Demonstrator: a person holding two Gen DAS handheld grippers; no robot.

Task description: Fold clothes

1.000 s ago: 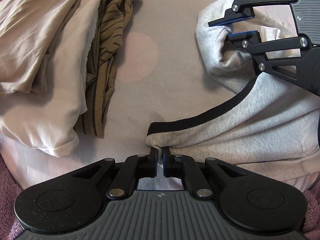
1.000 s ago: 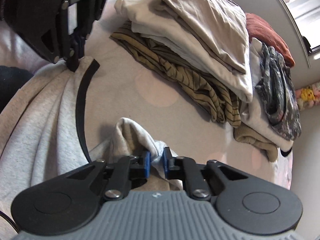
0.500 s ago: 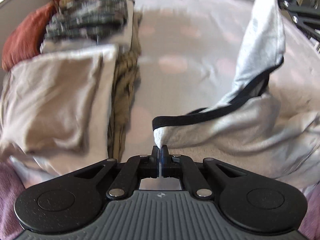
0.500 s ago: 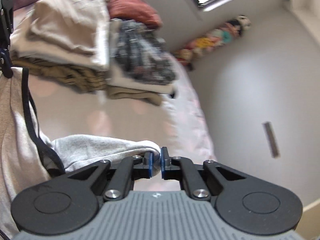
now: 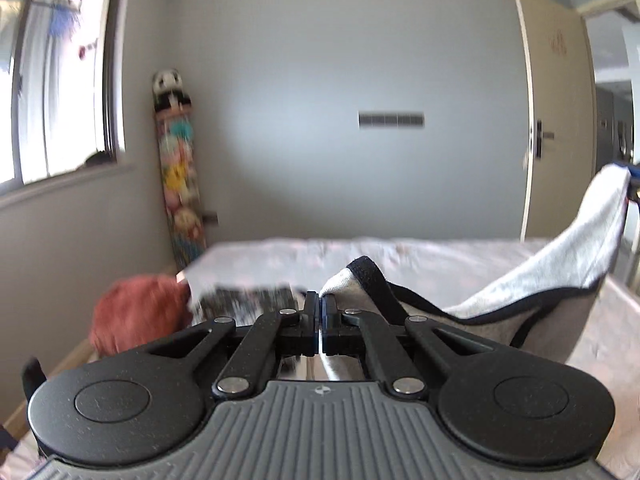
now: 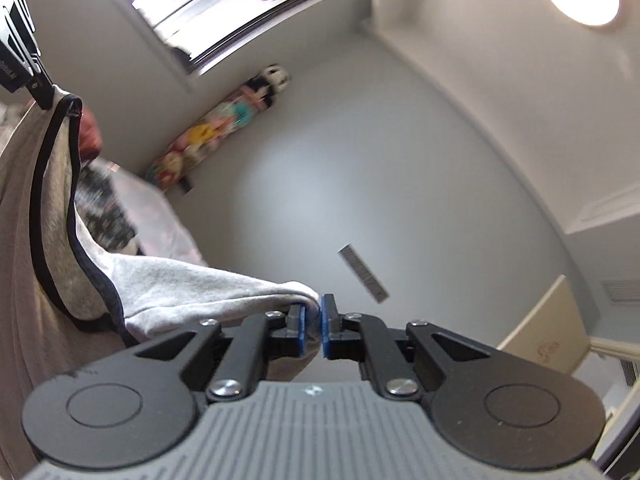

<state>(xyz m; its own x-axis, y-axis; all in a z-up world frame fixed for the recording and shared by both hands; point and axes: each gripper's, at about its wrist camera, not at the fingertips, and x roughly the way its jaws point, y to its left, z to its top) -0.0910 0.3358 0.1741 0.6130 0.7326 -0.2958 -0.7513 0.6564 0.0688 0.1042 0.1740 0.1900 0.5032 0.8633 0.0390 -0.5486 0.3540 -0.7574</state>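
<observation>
A light grey sweatshirt (image 5: 560, 264) with black trim hangs in the air over the bed (image 5: 400, 252), stretched between both grippers. In the left wrist view my left gripper (image 5: 321, 308) is shut on a trimmed corner of it. The cloth rises to the far right edge, where only a blue-padded tip of the right gripper (image 5: 634, 184) shows. In the right wrist view my right gripper (image 6: 314, 314) is shut on another grey edge of the sweatshirt (image 6: 192, 288). The left gripper (image 6: 38, 90) pinches the trimmed corner at the upper left.
A rust-red cushion (image 5: 136, 316) and a dark patterned garment (image 5: 248, 304) lie at the bed's left side. A tall column of plush toys (image 5: 178, 168) leans in the corner by the window (image 5: 56, 80). A door (image 5: 556, 120) stands to the right.
Both grippers rose from the bed and tipped up toward level, lifting the sweatshirt off the sheet. The folded stacks dropped out of view and the wall, window and door came in.
</observation>
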